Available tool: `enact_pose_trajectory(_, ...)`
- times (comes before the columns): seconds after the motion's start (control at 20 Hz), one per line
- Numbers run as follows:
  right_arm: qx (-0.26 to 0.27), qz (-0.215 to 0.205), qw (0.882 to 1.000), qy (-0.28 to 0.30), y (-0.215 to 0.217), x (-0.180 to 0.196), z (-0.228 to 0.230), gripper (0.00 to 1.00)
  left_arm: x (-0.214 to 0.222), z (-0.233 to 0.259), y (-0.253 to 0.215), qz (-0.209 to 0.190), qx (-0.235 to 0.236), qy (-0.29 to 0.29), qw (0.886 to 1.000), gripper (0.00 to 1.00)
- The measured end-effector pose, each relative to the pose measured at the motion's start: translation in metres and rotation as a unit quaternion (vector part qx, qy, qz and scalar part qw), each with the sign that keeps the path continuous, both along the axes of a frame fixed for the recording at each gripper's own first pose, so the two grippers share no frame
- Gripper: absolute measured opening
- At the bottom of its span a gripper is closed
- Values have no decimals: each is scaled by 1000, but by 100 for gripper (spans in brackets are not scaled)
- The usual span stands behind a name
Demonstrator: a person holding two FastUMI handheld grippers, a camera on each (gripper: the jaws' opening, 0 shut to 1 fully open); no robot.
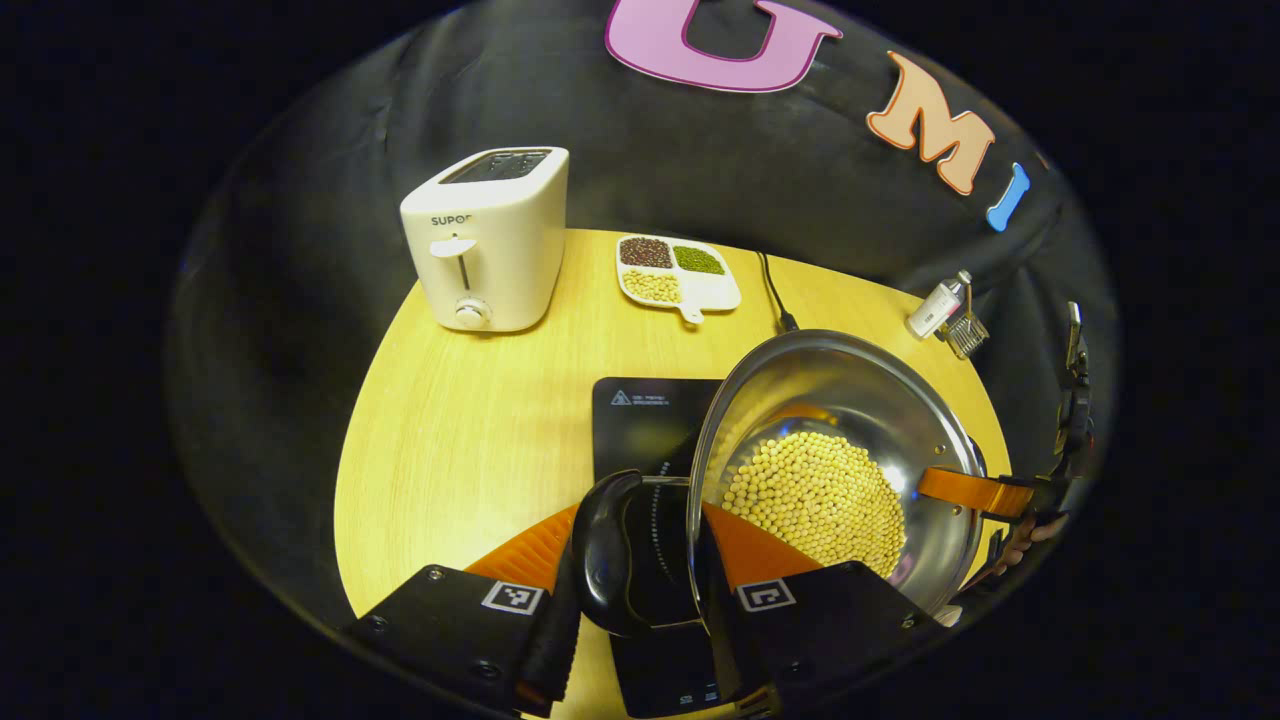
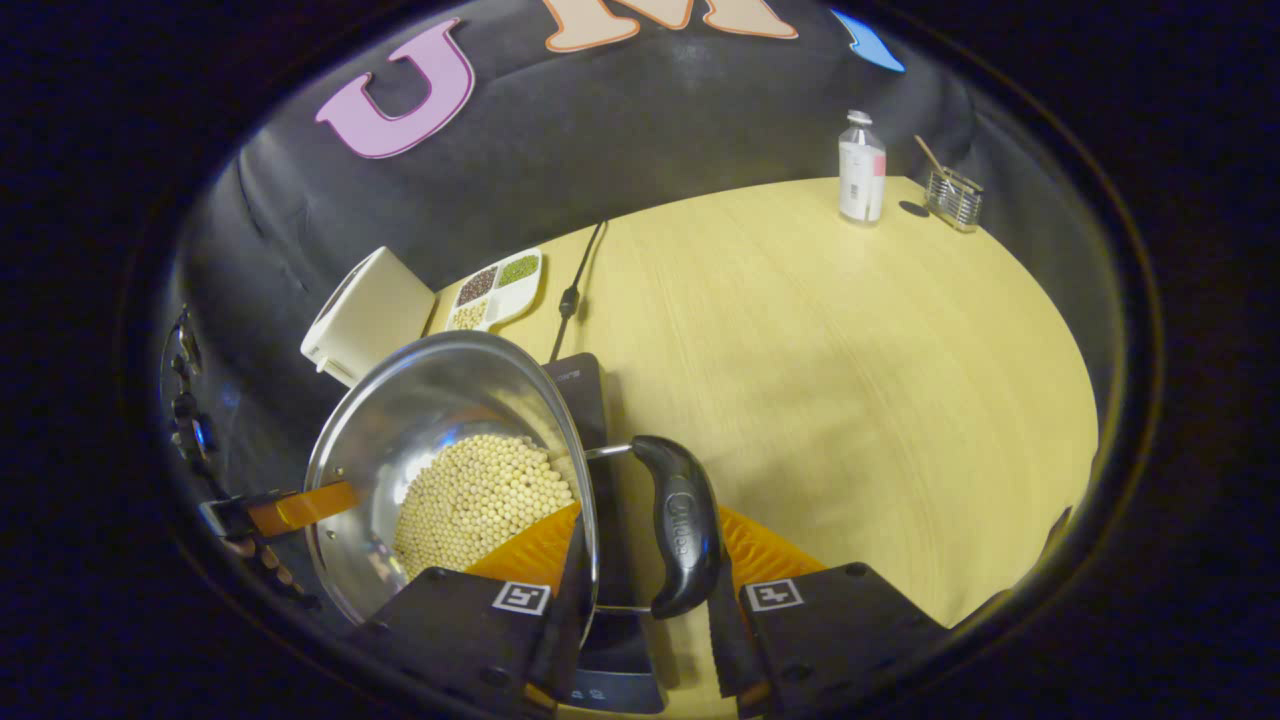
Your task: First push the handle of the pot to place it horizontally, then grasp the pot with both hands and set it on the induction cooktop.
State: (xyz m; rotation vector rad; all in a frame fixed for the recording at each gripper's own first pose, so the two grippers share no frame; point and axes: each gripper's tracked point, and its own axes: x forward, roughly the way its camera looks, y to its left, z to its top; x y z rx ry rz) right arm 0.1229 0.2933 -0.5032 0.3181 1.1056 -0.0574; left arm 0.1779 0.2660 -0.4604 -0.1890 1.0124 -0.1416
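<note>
A steel pot [image 1: 850, 385] [image 2: 440, 390] holding yellow beans [image 1: 820, 495] [image 2: 480, 495] hangs over the black induction cooktop [image 1: 640, 410] [image 2: 580, 375]. My left gripper [image 1: 640, 535] is shut on one black side handle [image 1: 605, 550], with its right pad inside the pot's rim. On the opposite black side handle [image 2: 685, 525] my right gripper [image 2: 645, 540] is shut, its left pad inside the rim. Each view also catches the other gripper's orange finger [image 1: 975, 490] [image 2: 300, 508] at the far rim.
On the wooden table [image 1: 470, 430] [image 2: 850, 380] stand a white toaster [image 1: 490, 240] [image 2: 365, 315], a divided dish of beans [image 1: 675, 270] [image 2: 495, 285], the cooktop's cable [image 1: 772, 290] [image 2: 575, 280], a small bottle [image 1: 938, 305] [image 2: 861, 167] and a metal rack [image 1: 965, 335] [image 2: 953, 197].
</note>
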Motion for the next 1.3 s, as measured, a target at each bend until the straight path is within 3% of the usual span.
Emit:
enact_pose_trajectory(0.5, -18, 1, 1000, 0, 5, -6, 3, 52, 3, -11, 9, 7, -15, -5, 1000, 60)
enact_pose_trajectory(0.75, -45, 2, 999, -20, -4, -1, 14, 60, 6, -7, 10, -8, 19, -16, 1000, 65)
enact_pose_trajectory(0.8, -50, 11, 998, -28, -5, 1, 20, 69, 8, -7, 13, -6, 31, -24, 999, 68)
enact_pose_trajectory(0.85, -52, 18, 998, -29, -4, -1, 21, 77, 10, -8, 19, -4, 50, -30, 998, 72)
enact_pose_trajectory(0.95, -55, 20, 998, -33, -8, -1, 26, 75, 13, -6, 20, -5, 64, -34, 997, 89)
enact_pose_trajectory(1.0, -53, 20, 998, -37, -9, -1, 30, 78, 14, -2, 21, -5, 70, -36, 997, 93)
enact_pose_trajectory(1.25, -52, 27, 995, -81, -17, 3, 54, 87, 30, 40, 29, -8, 115, -113, 987, 92)
enact_pose_trajectory(1.3, -61, 31, 993, -97, -23, 7, 62, 84, 34, 53, 33, -7, 130, -134, 982, 92)
